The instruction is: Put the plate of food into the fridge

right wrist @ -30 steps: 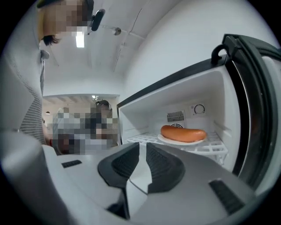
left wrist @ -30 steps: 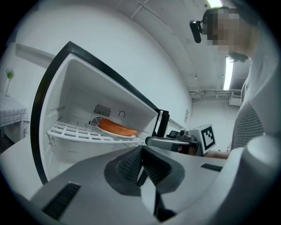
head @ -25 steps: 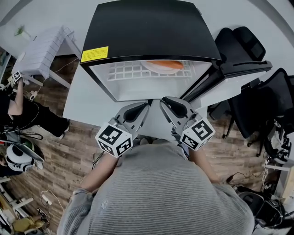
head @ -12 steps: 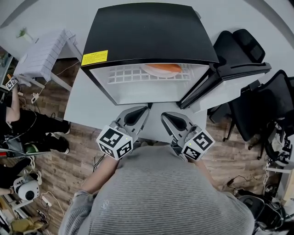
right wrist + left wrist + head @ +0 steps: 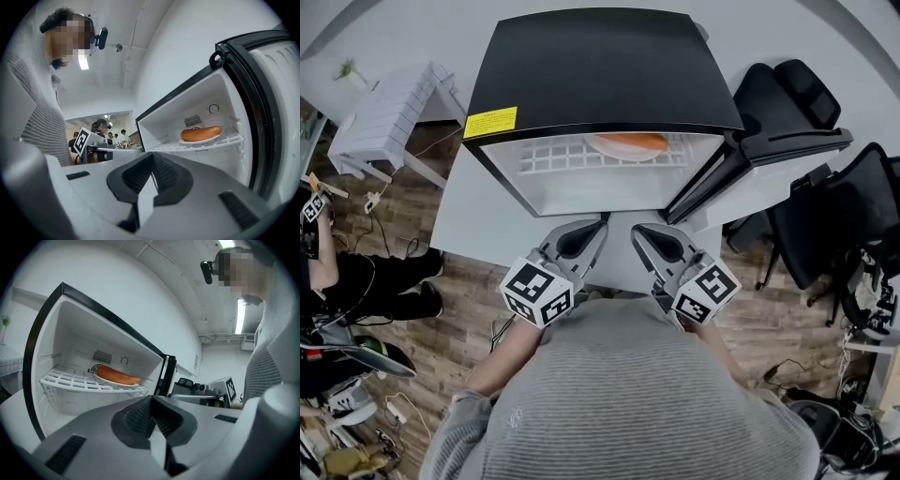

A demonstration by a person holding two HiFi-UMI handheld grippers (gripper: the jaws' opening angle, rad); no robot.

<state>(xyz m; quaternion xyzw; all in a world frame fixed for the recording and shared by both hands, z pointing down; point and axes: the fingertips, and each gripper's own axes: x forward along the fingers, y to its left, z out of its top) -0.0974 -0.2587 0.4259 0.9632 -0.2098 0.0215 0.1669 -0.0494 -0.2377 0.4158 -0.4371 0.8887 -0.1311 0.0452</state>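
Observation:
A white plate with an orange sausage [image 5: 630, 145] lies on the wire shelf [image 5: 562, 150] inside the small black-topped fridge [image 5: 600, 66]. The fridge door [image 5: 769, 155] stands swung open to the right. Both grippers hover in front of the fridge opening, close to my body, apart from the plate. My left gripper [image 5: 602, 223] is shut with nothing in it. My right gripper [image 5: 636, 230] is shut and empty too. The left gripper view shows the plate [image 5: 117, 378] beyond the shut left gripper [image 5: 151, 401]. In the right gripper view the plate [image 5: 201, 134] sits past the shut right gripper [image 5: 152, 157].
The fridge stands on a white table [image 5: 478, 220]. Black office chairs [image 5: 825, 197] crowd the right side behind the open door. A white slatted crate [image 5: 389, 108] sits at the left, and a person [image 5: 337, 272] is on the wooden floor at far left.
The right gripper's jaws have closed. Both grippers have drawn back a little from the fridge toward my body. The plate stays on the shelf.

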